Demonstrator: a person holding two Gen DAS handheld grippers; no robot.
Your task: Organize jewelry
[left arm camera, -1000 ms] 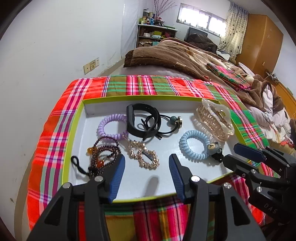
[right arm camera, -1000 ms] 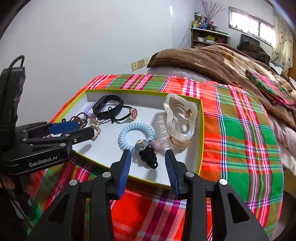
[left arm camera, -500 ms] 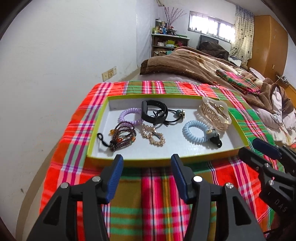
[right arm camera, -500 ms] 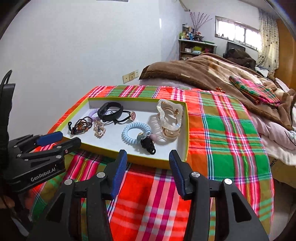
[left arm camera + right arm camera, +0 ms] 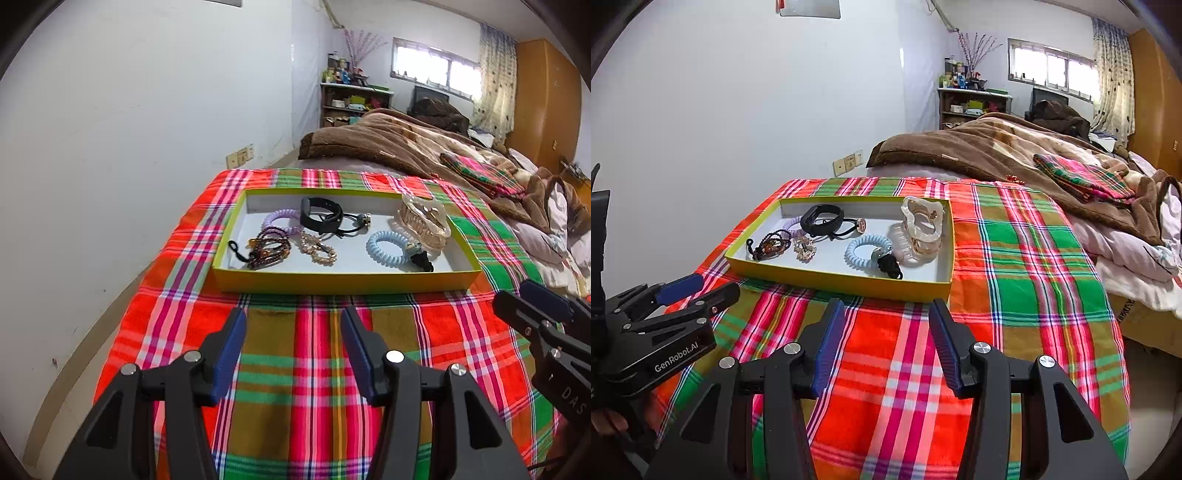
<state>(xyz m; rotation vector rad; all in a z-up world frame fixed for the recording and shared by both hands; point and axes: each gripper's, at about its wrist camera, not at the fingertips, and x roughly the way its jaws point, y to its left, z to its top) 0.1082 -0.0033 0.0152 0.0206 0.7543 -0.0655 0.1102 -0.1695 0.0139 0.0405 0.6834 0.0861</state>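
Observation:
A shallow yellow-green tray [image 5: 343, 282] [image 5: 846, 282] lies on the plaid cloth. In it lie a clear hair claw [image 5: 424, 219] [image 5: 923, 229], a blue coil hair tie [image 5: 388, 248] [image 5: 866, 251] with a black charm, a black band [image 5: 319, 214] [image 5: 822, 219], a purple coil tie [image 5: 280, 218], a dark bead bracelet [image 5: 267, 245] [image 5: 772, 243] and a gold chain piece [image 5: 317, 249] [image 5: 804, 248]. My left gripper [image 5: 293, 350] is open and empty, well short of the tray. My right gripper [image 5: 886, 343] is open and empty too.
The plaid cloth [image 5: 314, 369] [image 5: 1015, 277] covers a table beside a white wall [image 5: 129, 147]. A bed with a brown blanket [image 5: 406, 147] [image 5: 979, 151] lies beyond. The right gripper shows at the left view's right edge [image 5: 543, 314]; the left gripper shows at the right view's left edge [image 5: 683, 295].
Both grippers have drawn back from over the tray toward me and risen. The tray now sits farther away in both views. Both stay open and empty.

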